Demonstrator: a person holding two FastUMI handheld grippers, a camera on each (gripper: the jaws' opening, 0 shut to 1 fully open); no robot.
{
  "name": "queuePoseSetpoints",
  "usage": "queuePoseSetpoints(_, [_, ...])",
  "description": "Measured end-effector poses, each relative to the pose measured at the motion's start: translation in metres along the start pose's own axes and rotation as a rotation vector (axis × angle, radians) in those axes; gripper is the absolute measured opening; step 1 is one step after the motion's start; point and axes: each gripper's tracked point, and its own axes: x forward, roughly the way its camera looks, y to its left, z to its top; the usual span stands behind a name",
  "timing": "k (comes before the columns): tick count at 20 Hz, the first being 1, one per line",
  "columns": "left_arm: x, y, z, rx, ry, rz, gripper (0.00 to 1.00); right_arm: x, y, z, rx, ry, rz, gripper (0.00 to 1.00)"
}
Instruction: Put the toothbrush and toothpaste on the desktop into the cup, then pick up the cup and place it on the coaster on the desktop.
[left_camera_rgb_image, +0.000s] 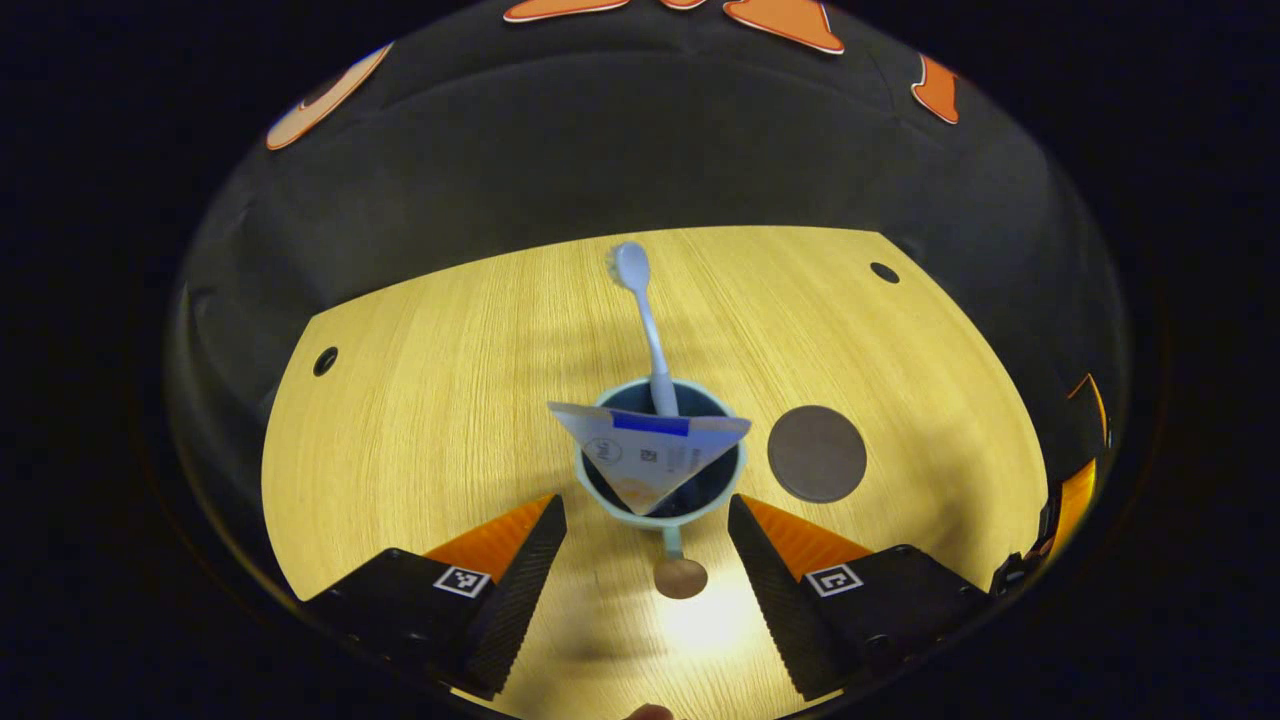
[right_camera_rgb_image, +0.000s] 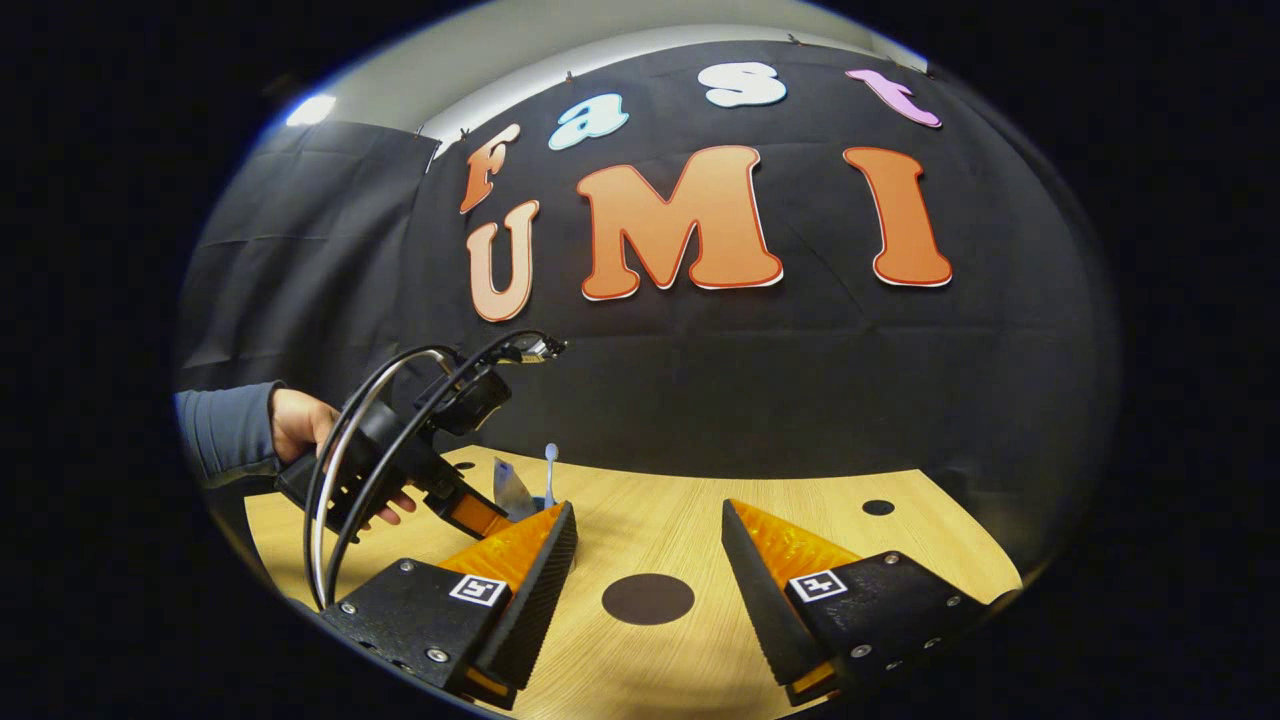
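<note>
Wooden desktop (left_camera_rgb_image: 420, 400) carries the cup (left_camera_rgb_image: 598, 494), holding toothpaste (left_camera_rgb_image: 650, 455) and toothbrush (left_camera_rgb_image: 645, 320), beside the round coaster (left_camera_rgb_image: 816, 453). Left gripper (left_camera_rgb_image: 647, 520) hovers with jaws spread wide around the cup, gripping nothing. Right gripper (right_camera_rgb_image: 648, 535) also gapes empty above the coaster (right_camera_rgb_image: 648, 598).

Recording booth: black cloth wall (right_camera_rgb_image: 700, 400), wooden desktop (right_camera_rgb_image: 650, 540).

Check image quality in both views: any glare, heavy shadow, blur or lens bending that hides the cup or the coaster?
Left gripper view: glare patch on the desktop near the cup; cup, toothbrush and coaster sharp; table edge bowed by the fisheye. Right gripper view: evenly lit, coaster clear, cup hidden behind the right gripper finger; left gripper slightly soft.
</note>
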Motion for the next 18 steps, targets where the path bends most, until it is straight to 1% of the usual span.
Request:
queuePoseSetpoints(2, [0.008, 0.002, -0.005, -0.006, 0.03, 0.008, 0.98, -0.003, -0.002, 0.001, 0.001, -0.004, -0.008, 0.88])
queuePoseSetpoints(4, [0.014, -0.001, -0.005, -0.003, 0.055, 0.005, 0.98, -0.005, 0.001, 0.003, 0.012, -0.01, 0.001, 0.88])
queuePoseSetpoints(6, [0.017, -0.007, -0.01, -0.002, 0.093, 0.005, 0.88, -0.008, 0.002, 0.006, 0.012, -0.02, 0.001, 0.87])
queuePoseSetpoints(7, [0.019, -0.007, -0.012, 0.002, 0.107, 0.013, 0.76, -0.01, 0.003, 0.006, 0.01, -0.025, 0.002, 0.87])
queuePoseSetpoints(8, [0.021, -0.007, -0.012, 0.004, 0.11, 0.016, 0.76, -0.012, 0.003, 0.006, 0.008, -0.025, 0.0, 0.87])
queuePoseSetpoints(10, [0.021, -0.008, -0.016, 0.0, 0.12, 0.016, 0.71, -0.015, 0.003, 0.006, 0.006, -0.025, 0.001, 0.88])
queuePoseSetpoints(13, [0.021, -0.007, -0.014, -0.015, 0.143, 0.032, 0.29, -0.018, 0.001, 0.006, 0.006, -0.03, -0.002, 0.87])
queuePoseSetpoints(14, [0.019, -0.009, -0.008, -0.019, 0.13, 0.029, 0.34, -0.019, 0.002, 0.006, 0.01, -0.032, 0.002, 0.88])
queuePoseSetpoints(15, [0.018, -0.011, -0.002, -0.022, 0.124, 0.028, 0.27, -0.02, 0.001, 0.006, 0.011, -0.034, -0.003, 0.88])
queuePoseSetpoints(18, [0.016, -0.017, 0.021, -0.017, 0.089, 0.021, 0.24, -0.024, -0.003, 0.005, 0.019, -0.039, -0.013, 0.87])
